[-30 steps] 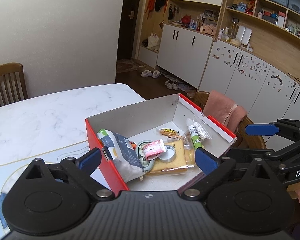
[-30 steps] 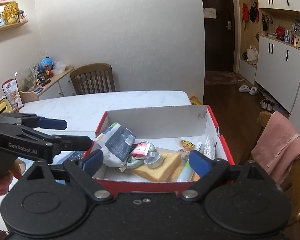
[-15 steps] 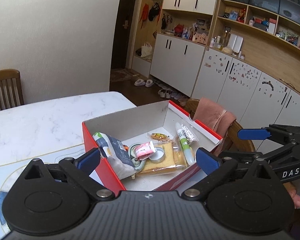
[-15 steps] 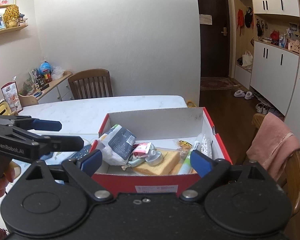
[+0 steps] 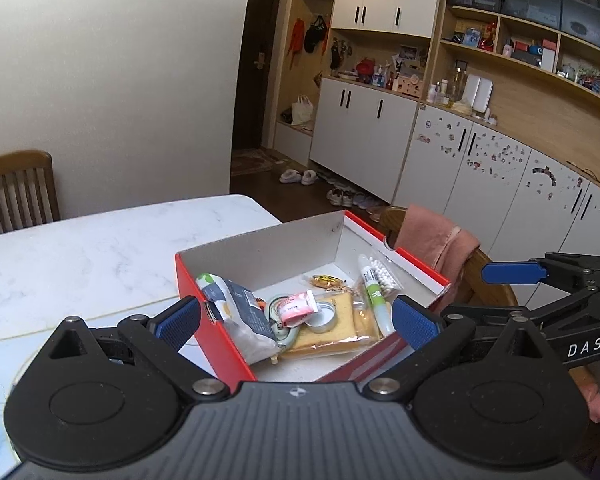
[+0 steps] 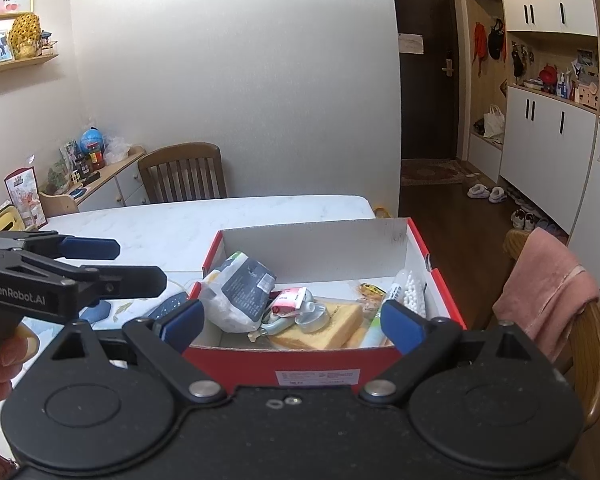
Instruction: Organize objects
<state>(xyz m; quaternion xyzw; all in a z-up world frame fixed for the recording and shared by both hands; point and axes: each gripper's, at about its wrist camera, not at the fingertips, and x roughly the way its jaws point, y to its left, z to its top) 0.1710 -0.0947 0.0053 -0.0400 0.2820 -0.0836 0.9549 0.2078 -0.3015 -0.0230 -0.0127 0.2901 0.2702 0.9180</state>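
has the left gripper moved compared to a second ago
Yes. The left gripper has pulled up and back from the red box: the box sits lower and smaller in the left wrist view, and more wall cabinets show above.

Box on table; bag inside, seemingly left of bread.

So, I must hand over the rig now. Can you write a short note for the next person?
Left gripper: open, holds nothing, above the near corner of the red box.
Right gripper: open, holds nothing, at the box's near side.
In the box: grey snack bag, bread slice, round tin, pink sachet, green-capped tube, bag of white beads.
Done: the items seen lie in the box.
Left: cannot tell; perhaps tidy inside.
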